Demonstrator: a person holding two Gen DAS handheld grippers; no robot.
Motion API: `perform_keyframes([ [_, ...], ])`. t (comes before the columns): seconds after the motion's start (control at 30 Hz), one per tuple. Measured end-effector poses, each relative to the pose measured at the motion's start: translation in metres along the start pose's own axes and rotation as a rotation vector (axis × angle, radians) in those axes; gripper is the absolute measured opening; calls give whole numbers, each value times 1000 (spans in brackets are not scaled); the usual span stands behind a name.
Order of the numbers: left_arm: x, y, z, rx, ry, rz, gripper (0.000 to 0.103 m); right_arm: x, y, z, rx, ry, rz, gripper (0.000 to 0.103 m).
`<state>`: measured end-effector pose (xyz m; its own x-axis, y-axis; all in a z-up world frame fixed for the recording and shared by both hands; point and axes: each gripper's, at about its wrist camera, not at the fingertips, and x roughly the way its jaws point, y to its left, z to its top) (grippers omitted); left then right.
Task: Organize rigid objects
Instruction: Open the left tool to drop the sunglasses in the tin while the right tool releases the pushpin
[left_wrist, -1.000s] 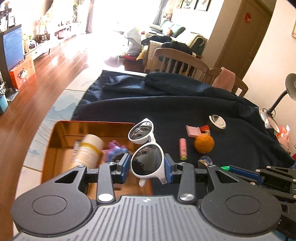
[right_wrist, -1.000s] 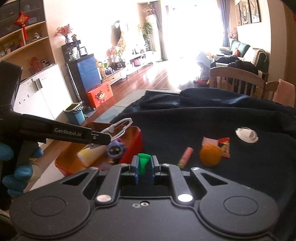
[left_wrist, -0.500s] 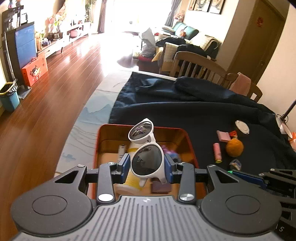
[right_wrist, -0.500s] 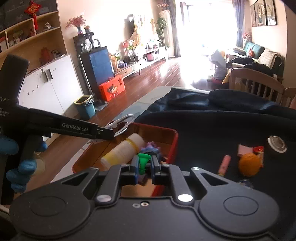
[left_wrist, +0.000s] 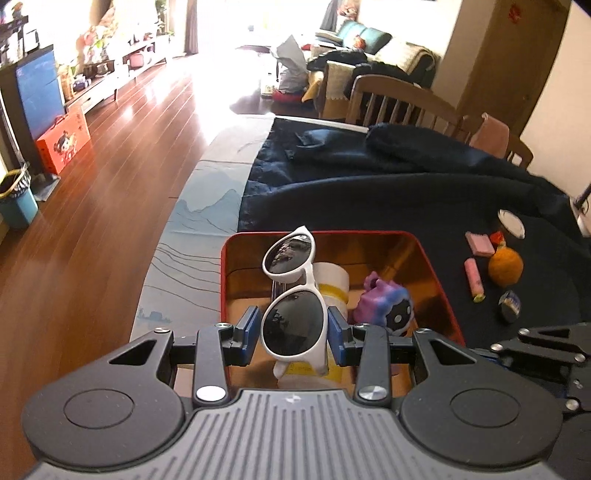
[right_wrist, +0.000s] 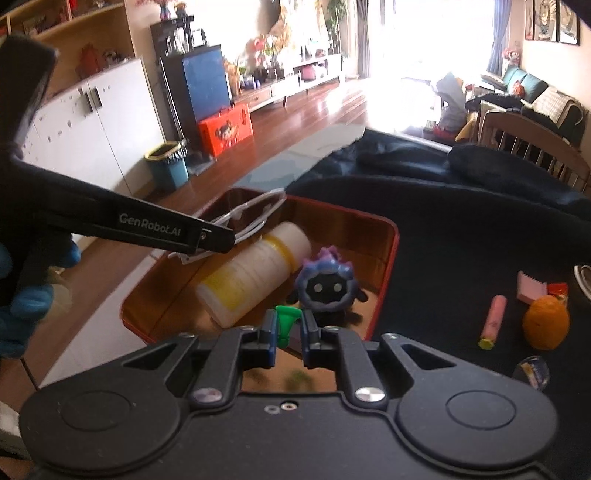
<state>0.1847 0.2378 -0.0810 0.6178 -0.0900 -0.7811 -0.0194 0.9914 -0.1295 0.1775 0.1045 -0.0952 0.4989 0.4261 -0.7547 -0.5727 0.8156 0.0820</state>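
The left gripper (left_wrist: 291, 332) is clamping white sunglasses (left_wrist: 293, 295) above the red tray (left_wrist: 439, 280), having swung over it from the dark cloth, while the right gripper (right_wrist: 287, 338) is pinching a green piece (right_wrist: 285, 321) at the tray's near edge, with bottle (right_wrist: 251, 277) and purple toy (right_wrist: 325, 284) crowding inside.

Bottle (left_wrist: 332, 284) and toy (left_wrist: 384, 306) in tray (left_wrist: 439, 291)

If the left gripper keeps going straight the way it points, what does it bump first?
Probably the white bottle lying in the red tray; the left gripper, shut on the sunglasses, points right over it, though depth is unclear.
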Motion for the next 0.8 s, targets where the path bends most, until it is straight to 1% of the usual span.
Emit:
perform_keyframes([
  [0.23,13,0,-4,6,40,-5,38,23,7,-3,-17,73,7,12],
  [0.47,18,6,-5,-6,52,-9,37,36,13,-7,-32,119,20,12],
  [0.67,18,7,-5,-7,55,-1,37,37,14,-7,-33,127,26,13],
  [0.8,19,9,-5,-15,62,7,38,36,13,-6,-25,120,38,18],
])
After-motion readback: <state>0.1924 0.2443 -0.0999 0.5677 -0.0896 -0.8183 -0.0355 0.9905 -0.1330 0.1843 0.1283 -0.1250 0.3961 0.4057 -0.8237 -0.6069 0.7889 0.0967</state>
